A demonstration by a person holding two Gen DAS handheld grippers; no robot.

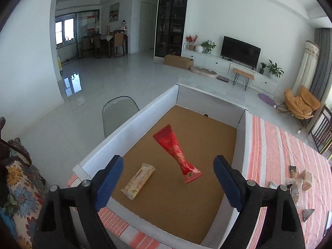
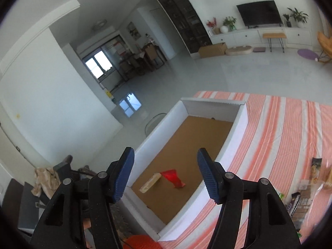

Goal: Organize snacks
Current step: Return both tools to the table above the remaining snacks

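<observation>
Two snacks lie in the white box (image 1: pixel 128 128), a red packet (image 1: pixel 176 153) beside a cream bar (image 1: pixel 138 181); we see left gripper (image 1: pixel 168 184) and right gripper (image 2: pixel 166 176) spread wide, empty, above it.

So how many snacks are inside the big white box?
2. A long red foil snack packet lies mid-floor of the white cardboard box, and a cream wrapped bar lies beside it, nearer the left wall. More snacks lie outside on the striped cloth; none seem hidden inside.
</observation>
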